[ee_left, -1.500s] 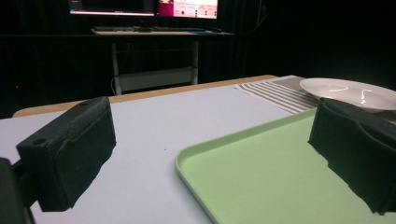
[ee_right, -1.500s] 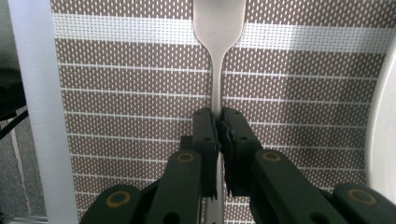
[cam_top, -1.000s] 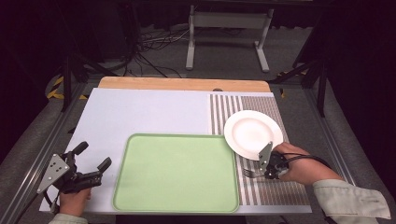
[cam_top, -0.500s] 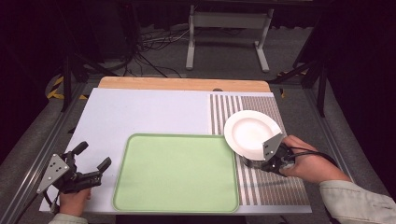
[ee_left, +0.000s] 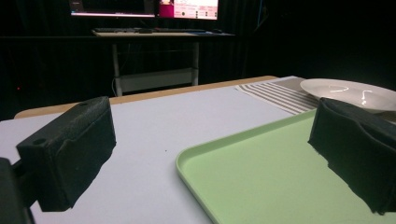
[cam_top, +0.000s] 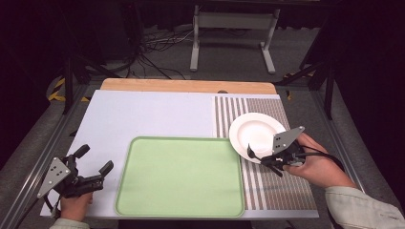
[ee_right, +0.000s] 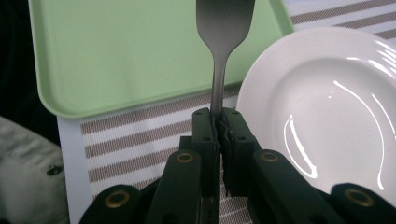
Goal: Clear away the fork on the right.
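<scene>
My right gripper [cam_top: 268, 159] is shut on the handle of a metal fork [ee_right: 223, 42] and holds it above the striped placemat [cam_top: 279, 191], at the near edge of the white plate [cam_top: 258, 130]. In the right gripper view the fork's head points over the green tray [ee_right: 116, 51], with the plate [ee_right: 327, 107] to its right and the jaws [ee_right: 219, 115] pressed on the handle. My left gripper [cam_top: 94, 159] rests at the table's near left corner, open and with nothing in it. Between its jaws [ee_left: 212, 154] I see the tray's left corner [ee_left: 261, 182] and the plate [ee_left: 348, 88] far off.
The green tray [cam_top: 181, 176] lies in the near middle of the white table top [cam_top: 143, 114]. A wooden strip [cam_top: 186, 86] runs along the far edge. Beyond it stand a metal stand's legs [cam_top: 229, 43] and cables on the floor.
My right gripper has risen off the placemat with the fork and moved slightly toward the plate. The left gripper has stayed put.
</scene>
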